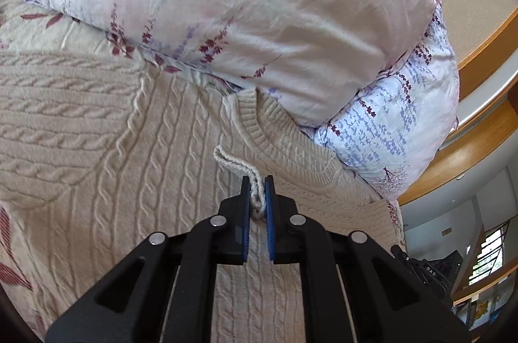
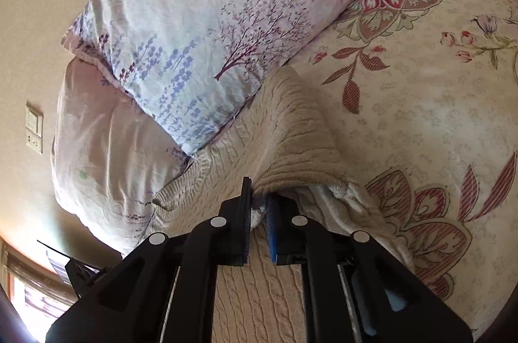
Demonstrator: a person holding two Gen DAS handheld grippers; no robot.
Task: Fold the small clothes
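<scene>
Chunky cable-knit sweater point(image 1: 129, 155); smooth, crinkled cotton pillow point(image 1: 226, 3); glossy wooden headboard point(image 1: 479, 58).

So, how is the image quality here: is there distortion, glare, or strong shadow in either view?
Left wrist view: strong fisheye bending, dark corners, the sweater sharp and evenly lit, the window bright. Right wrist view: the same bending, the sweater fold shadowed underneath, glare at the lower left edge.

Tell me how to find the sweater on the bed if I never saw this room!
Find the bed with the flowery cover and two big pillows at its head. Just below the pillows lies the sweater, spread over the cover, both grippers pinching it. It is the only plain cream thing, bumpy with knitted rope-like cables, while everything near it is smooth and printed with flowers.
</scene>
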